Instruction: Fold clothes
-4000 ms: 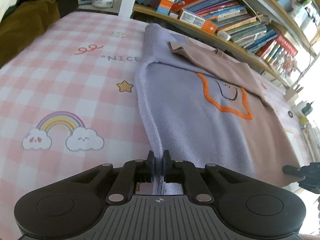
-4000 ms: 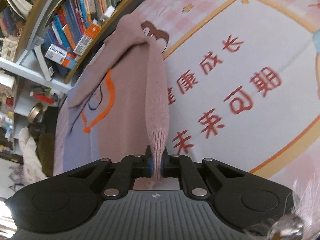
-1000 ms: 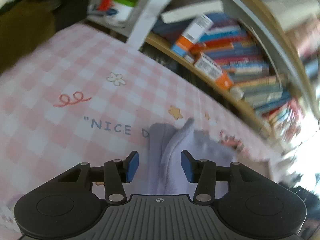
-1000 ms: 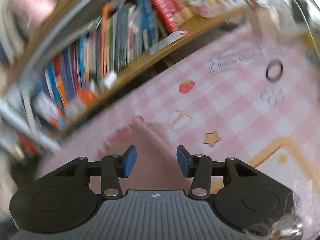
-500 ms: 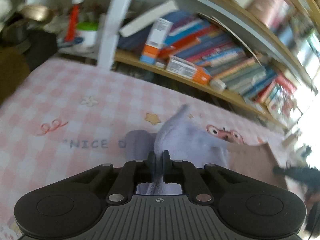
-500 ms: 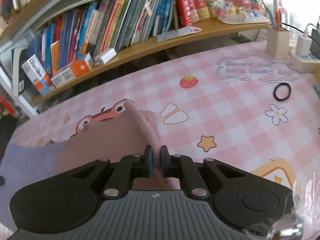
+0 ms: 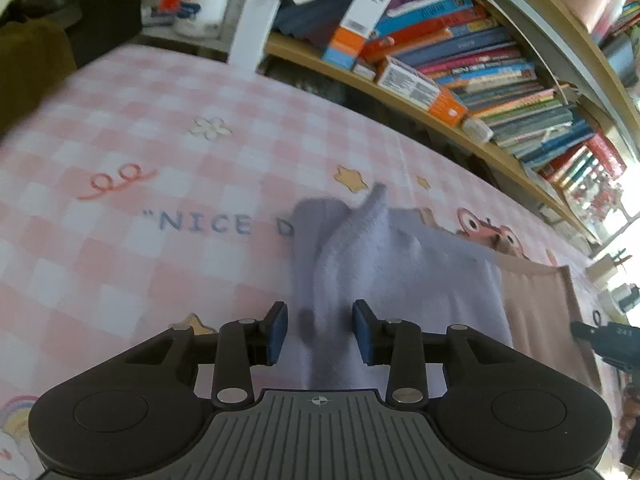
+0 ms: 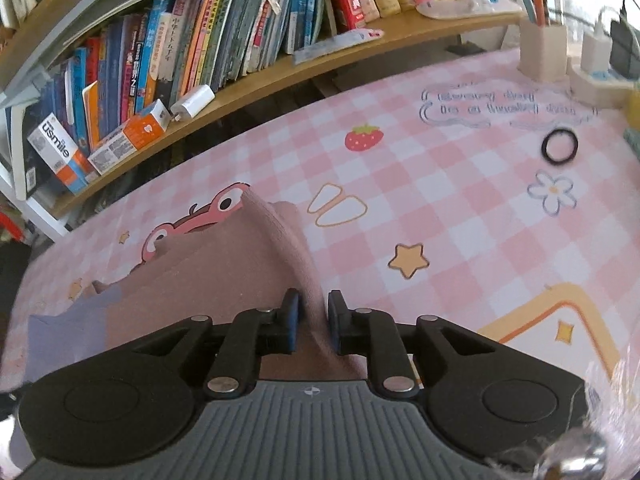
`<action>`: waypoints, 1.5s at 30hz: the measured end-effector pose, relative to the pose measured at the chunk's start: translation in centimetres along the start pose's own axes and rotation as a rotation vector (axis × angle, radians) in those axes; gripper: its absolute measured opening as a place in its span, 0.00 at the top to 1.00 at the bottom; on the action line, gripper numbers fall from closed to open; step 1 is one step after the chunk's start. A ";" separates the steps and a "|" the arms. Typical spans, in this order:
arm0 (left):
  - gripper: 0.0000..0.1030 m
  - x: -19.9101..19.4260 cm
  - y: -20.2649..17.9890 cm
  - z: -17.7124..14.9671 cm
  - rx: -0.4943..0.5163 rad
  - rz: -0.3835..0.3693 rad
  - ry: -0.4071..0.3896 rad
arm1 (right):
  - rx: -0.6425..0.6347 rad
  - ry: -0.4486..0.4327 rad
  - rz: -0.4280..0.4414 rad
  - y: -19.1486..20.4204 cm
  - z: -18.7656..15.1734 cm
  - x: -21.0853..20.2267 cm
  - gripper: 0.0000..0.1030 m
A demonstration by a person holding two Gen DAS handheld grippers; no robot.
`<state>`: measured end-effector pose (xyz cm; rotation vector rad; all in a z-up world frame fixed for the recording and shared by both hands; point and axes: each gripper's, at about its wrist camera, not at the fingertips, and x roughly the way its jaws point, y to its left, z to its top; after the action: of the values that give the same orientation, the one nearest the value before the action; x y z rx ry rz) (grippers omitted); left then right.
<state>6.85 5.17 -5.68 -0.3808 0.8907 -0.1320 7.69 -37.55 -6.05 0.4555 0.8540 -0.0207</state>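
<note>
A two-tone sweater lies on the pink checked table cover. Its lavender half [image 7: 400, 272] fills the middle of the left wrist view, with a raised fold running away from me. My left gripper [image 7: 319, 332] is open, its jaws wide apart on either side of that fold. The mauve half [image 8: 224, 276] shows in the right wrist view, with a ridge of cloth running up between the jaws. My right gripper [image 8: 313, 322] is open by a small gap, and the ridge stands in it without being squeezed. The other gripper [image 7: 608, 340] shows at the right edge.
A low wooden bookshelf [image 7: 460, 80] packed with books runs along the far table edge, also in the right wrist view [image 8: 240, 52]. A black hair ring [image 8: 559, 146], a pen holder [image 8: 542, 48] and a charger [image 8: 600, 56] sit far right. Dark clutter [image 7: 60, 28] lies far left.
Half a second ago both grippers were shut on the sweater's folds. Both have opened and let the cloth go; the left jaws are wide, the right ones slightly apart.
</note>
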 end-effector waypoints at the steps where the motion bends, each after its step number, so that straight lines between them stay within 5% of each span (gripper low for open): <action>1: 0.69 0.1 -0.2 -0.1 0.008 -0.007 0.001 | 0.015 0.005 0.008 -0.1 -0.1 0.0 0.85; 14: 0.75 -2.4 3.8 0.1 -0.018 0.041 -0.021 | 0.062 0.090 0.112 2.9 -4.8 -2.6 0.88; 19: 0.65 -3.3 3.1 0.3 0.024 0.109 -0.048 | -0.032 0.054 0.037 4.1 -4.5 -3.6 0.84; 22: 0.51 -5.1 2.8 0.1 0.032 0.123 -0.106 | -0.070 0.025 0.048 4.7 -3.7 -4.1 0.68; 30: 0.36 -9.3 0.4 -1.7 0.016 0.129 -0.242 | -0.205 0.031 0.066 5.2 -1.7 -3.0 0.67; 38: 0.36 -8.5 -5.3 -5.3 0.049 0.106 -0.183 | -0.256 0.139 0.154 4.3 -0.5 0.2 0.57; 45: 0.36 -7.7 -7.6 -7.1 0.037 0.170 -0.143 | -0.269 0.172 0.237 3.6 -0.3 1.7 0.53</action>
<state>-3.22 -1.68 -1.21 -0.2753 0.7746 0.0357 9.29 -33.87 -6.04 0.3057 0.9506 0.3523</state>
